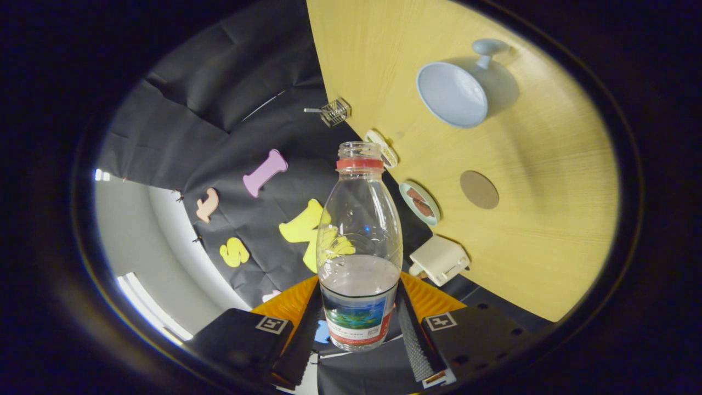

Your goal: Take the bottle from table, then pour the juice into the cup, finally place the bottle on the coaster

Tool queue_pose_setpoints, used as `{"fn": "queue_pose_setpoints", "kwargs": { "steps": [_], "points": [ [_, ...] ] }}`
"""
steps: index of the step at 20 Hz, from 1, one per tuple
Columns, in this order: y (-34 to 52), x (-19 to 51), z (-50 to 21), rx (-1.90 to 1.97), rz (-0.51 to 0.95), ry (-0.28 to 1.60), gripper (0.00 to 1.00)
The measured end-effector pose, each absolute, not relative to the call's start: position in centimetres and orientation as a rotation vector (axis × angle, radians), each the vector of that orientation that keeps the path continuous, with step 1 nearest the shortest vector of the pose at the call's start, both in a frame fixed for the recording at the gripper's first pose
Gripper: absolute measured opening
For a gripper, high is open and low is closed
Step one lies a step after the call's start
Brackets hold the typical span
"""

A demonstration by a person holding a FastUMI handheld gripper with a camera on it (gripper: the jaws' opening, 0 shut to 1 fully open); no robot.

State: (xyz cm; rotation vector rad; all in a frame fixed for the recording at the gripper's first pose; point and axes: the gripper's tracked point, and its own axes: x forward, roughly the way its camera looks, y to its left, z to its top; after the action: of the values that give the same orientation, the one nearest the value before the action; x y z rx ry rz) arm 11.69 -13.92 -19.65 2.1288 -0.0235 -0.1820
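A pale wooden surface [548, 181] appears tipped on its side, standing almost vertical beside a black cloth booth wall, which suggests the gripper is rolled over for a pour. The gripper [359, 318] pinches a clear plastic bottle [359, 252] low on its labelled body, one finger pressed to each side. The bottle's long axis runs straight ahead from the fingers, its open, capless neck pointing away. It is partly filled with pale juice. Beyond the neck and off to one side, well apart from it, a light blue stemmed cup [452, 93] stands on the surface with its wide mouth facing the camera. A round brown coaster [479, 189] lies nearer, between cup and gripper. To pour, the neck likely must travel toward the cup.
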Motion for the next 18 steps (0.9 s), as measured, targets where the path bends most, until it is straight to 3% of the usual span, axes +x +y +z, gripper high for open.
{"fn": "queue_pose_setpoints", "kwargs": {
  "steps": [11,18],
  "points": [
    [-13.0,11.4,-20.6,2.004,-0.169,0.009,0.76],
    [-9.3,9.4,-22.8,1.594,-0.078,0.115,0.75]
  ]
}}
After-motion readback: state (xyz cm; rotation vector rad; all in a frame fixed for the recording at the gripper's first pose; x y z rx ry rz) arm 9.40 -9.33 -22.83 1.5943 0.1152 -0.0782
